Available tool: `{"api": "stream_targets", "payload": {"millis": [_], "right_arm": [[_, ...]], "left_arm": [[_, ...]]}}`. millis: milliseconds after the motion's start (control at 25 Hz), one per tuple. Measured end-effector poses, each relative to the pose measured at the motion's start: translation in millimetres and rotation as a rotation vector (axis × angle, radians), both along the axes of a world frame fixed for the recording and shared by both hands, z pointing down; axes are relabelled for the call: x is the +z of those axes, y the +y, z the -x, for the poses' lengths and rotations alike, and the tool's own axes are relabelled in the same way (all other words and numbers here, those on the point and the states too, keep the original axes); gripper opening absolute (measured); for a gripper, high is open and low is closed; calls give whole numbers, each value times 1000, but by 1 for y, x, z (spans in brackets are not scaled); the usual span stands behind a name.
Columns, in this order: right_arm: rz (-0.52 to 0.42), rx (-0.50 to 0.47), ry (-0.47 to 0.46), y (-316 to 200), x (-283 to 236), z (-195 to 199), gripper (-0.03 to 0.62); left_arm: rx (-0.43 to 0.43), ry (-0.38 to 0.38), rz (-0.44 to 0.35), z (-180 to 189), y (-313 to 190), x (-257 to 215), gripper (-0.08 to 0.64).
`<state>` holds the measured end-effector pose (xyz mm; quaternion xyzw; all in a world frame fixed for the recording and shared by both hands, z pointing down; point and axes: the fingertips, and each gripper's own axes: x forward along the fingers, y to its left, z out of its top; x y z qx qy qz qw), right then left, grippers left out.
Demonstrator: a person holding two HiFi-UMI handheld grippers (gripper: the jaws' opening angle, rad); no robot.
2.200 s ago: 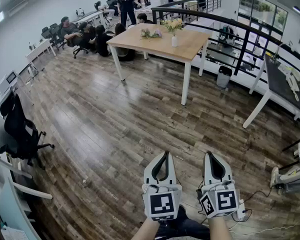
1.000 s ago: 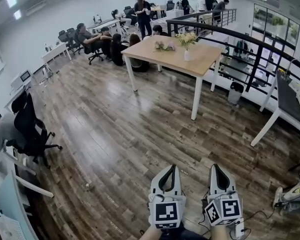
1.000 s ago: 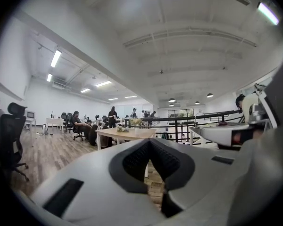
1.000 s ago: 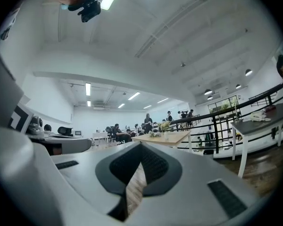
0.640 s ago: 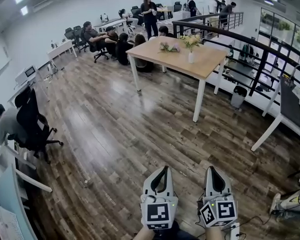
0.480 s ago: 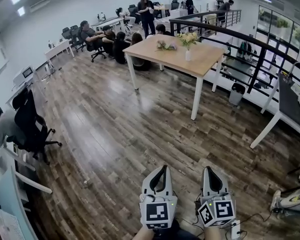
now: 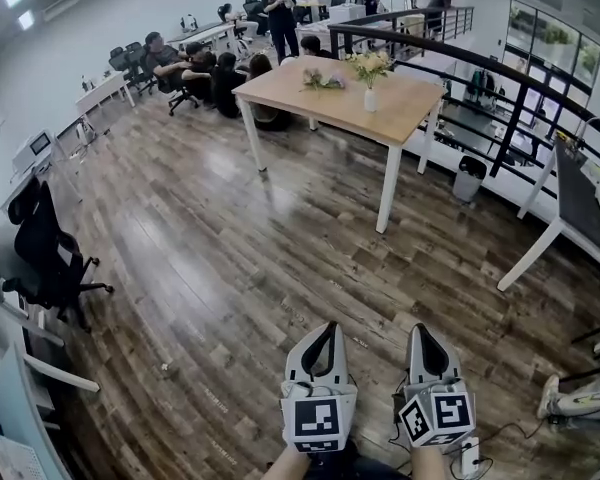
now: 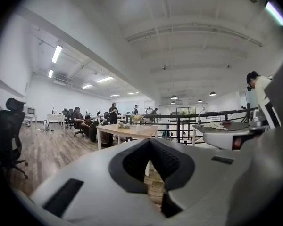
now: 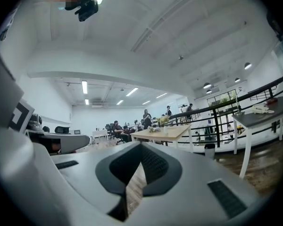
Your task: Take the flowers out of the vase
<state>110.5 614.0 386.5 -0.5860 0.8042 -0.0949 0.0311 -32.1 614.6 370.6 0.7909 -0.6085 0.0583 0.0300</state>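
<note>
You carried left gripper (image 7: 327, 328) and right gripper (image 7: 420, 328) nearer table (image 7: 315, 96); fingers together, empty. Flowers (image 7: 368, 65) remained in vase (image 7: 370, 99), upper centre: approach unfinished.

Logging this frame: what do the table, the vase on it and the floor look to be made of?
Table: light wood-look top, matte, pale tan; legs white, likely painted metal.
Vase: small, white, opaque, perhaps ceramic; too far to tell.
Floor: dark wood-grain planks, slight sheen from reflected light.

My left gripper (image 7: 327, 328), right gripper (image 7: 418, 330): pale grey shells, black ribbed inner pads, black-and-white marker cube (image 7: 318, 418) on each.
</note>
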Motion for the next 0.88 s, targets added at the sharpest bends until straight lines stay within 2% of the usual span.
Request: {"api": "stream_targets", "payload": {"millis": [120,280,520,880], "right_arm": [[5,8,-9,-26,3,7,-3],[12,20,-17,-64,3,17,-3],[14,32,10,-116,-8,42,-3],[36,38,26,-177,-5,79,-3]], "left_arm": [[3,3,-12,10,-26,1,40],[1,16,16,26,-61,2,40],[19,29,-8,49,-120,-2,40],[47,55,12,77,-184,3,40]]}}
